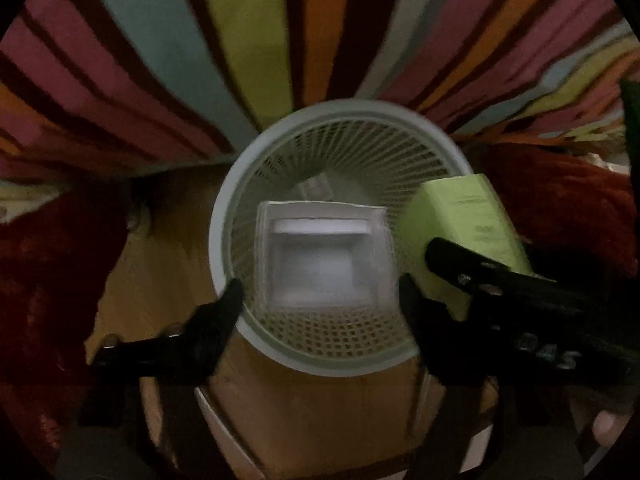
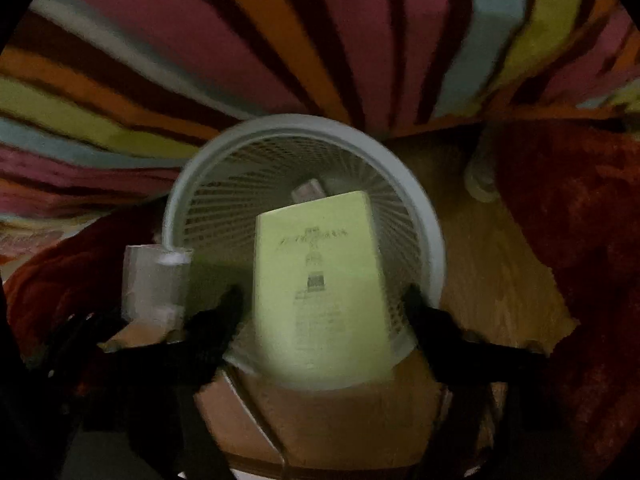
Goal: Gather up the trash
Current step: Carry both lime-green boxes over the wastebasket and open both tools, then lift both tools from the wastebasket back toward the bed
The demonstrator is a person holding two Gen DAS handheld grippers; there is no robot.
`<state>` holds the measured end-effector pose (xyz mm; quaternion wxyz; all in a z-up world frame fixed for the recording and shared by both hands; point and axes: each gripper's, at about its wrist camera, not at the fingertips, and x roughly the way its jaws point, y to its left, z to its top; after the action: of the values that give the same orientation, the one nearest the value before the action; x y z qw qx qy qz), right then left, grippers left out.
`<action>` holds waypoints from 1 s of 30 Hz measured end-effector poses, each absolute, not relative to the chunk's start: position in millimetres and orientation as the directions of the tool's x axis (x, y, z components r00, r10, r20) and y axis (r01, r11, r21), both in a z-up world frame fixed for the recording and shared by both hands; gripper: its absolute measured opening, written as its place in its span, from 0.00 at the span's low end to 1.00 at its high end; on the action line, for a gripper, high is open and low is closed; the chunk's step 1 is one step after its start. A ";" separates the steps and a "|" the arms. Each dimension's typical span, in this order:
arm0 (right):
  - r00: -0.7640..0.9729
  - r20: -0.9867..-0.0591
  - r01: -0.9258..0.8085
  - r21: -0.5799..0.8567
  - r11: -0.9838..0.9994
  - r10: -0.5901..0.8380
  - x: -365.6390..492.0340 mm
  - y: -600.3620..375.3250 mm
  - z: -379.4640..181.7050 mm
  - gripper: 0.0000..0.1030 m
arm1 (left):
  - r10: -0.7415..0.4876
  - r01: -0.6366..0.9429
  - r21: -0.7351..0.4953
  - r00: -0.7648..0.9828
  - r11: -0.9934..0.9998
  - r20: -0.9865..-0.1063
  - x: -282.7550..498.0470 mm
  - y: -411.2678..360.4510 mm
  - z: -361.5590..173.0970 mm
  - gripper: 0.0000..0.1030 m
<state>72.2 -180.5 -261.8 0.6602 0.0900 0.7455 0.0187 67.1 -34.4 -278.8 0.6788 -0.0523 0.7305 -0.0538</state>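
Both grippers point down over a white mesh wastebasket (image 1: pixel 340 336) at frame centre. The left gripper (image 1: pixel 320 300) stands open around a white open box (image 1: pixel 320 256), seemingly loose. The right gripper (image 2: pixel 326 304) gapes either side of a pale green carton (image 2: pixel 320 280) over the basket's mouth.

a pale grey-white lattice bin (image 1: pixel 344 344) sits on a tan wood-grain floor (image 1: pixel 312 412). over it, a white open box (image 1: pixel 320 256) and, at three o'clock, a lime-green carton (image 2: pixel 320 280) with dark print. at twelve o'clock, a blanket (image 1: pixel 256 36) striped pink, blue, yellow-green, orange and dark brown; a deep red rug (image 2: pixel 580 216) flanks it. black fingers (image 1: pixel 216 324).
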 end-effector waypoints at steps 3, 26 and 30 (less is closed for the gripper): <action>-0.133 -0.975 0.168 0.156 0.973 0.179 71.9 -190.1 -266.5 0.86 | -0.167 -0.045 -0.163 -0.096 0.986 -0.981 67.0 -25.8 -287.0 0.77; -0.080 -0.987 0.190 0.125 0.974 0.143 68.6 -193.3 -256.2 0.86 | -0.138 -0.081 -0.135 -0.039 0.988 -0.990 63.7 -16.5 -274.6 0.77; -0.048 -0.988 0.212 0.133 0.968 0.146 65.3 -201.8 -246.4 0.86 | -0.136 -0.080 -0.134 -0.013 0.988 -0.991 61.8 -16.1 -265.7 0.77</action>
<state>65.3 -201.8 -246.4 0.6786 0.1235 0.7236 -0.0242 61.8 -16.1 -265.7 0.6983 -0.0756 0.7115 -0.0202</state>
